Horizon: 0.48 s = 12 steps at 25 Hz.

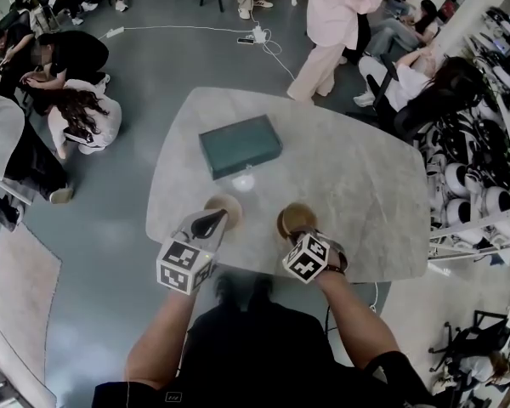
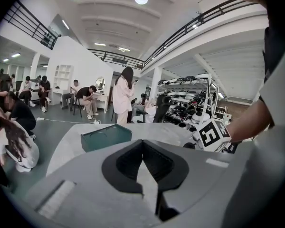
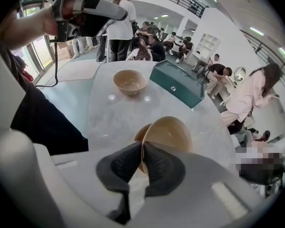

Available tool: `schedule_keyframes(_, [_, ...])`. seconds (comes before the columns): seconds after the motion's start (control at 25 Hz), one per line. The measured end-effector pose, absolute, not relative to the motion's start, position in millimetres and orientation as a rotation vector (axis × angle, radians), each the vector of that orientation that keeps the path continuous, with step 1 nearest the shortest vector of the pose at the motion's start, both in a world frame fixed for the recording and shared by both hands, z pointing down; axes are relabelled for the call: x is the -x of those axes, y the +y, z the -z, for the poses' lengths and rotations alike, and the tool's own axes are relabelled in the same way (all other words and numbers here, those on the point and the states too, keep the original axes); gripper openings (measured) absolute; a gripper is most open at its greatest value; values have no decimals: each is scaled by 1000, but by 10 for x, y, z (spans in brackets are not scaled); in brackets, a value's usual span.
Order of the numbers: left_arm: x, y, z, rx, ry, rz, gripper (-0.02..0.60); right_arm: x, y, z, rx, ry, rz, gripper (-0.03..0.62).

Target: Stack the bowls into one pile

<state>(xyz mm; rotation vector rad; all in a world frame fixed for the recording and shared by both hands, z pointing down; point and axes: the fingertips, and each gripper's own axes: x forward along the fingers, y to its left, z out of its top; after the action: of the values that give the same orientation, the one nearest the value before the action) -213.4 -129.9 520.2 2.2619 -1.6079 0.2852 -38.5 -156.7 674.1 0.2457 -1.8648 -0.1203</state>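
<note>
A tan bowl (image 3: pixel 171 133) is pinched by its near rim in my right gripper (image 3: pixel 142 142), which is shut on it and holds it tilted just over the pale marble table (image 3: pixel 114 113). The head view shows this bowl (image 1: pixel 296 218) ahead of the right gripper's marker cube (image 1: pixel 306 257). A second tan bowl (image 3: pixel 129 82) stands upright on the table further left, and my left gripper (image 1: pixel 211 221) partly covers this bowl (image 1: pixel 225 202) in the head view. The left gripper (image 2: pixel 142 140) is shut with nothing between its pads, hovering near that bowl.
A teal box (image 1: pixel 240 145) lies on the table beyond both bowls. The table's near edge (image 1: pixel 255 272) runs just in front of the person holding the grippers. People sit and stand around the table, and shelves of gear (image 1: pixel 484 143) line the right side.
</note>
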Motion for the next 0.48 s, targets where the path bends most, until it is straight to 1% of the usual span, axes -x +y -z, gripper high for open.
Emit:
schedule_keyframes(0.08, [2135,-1301,-5228,-2252,-1609,-290,11,388,-1584,-6756,-240,-1863,129,25])
schedule_keyframes(0.16, [2140,-1311,-5238,-2243,-1611,-288,11,398,-1609,-6763,-242,-1864,131,46])
schedule_keyframes(0.24, [2152,-1302,-5274,-2234,-1608,-287,11,419,-1606,-6770,-240,-1872,114,48])
schedule_keyframes(0.4, [2166,-1269,-5309,-2235,-1602,-291,10,451,-1543,-6729,-224,-1893,65,78])
schedule_keyframes(0.48, [2165,-1261,-5273,-2243,-1601,-285,11,462,-1514,-6678,-221,-1908,43,104])
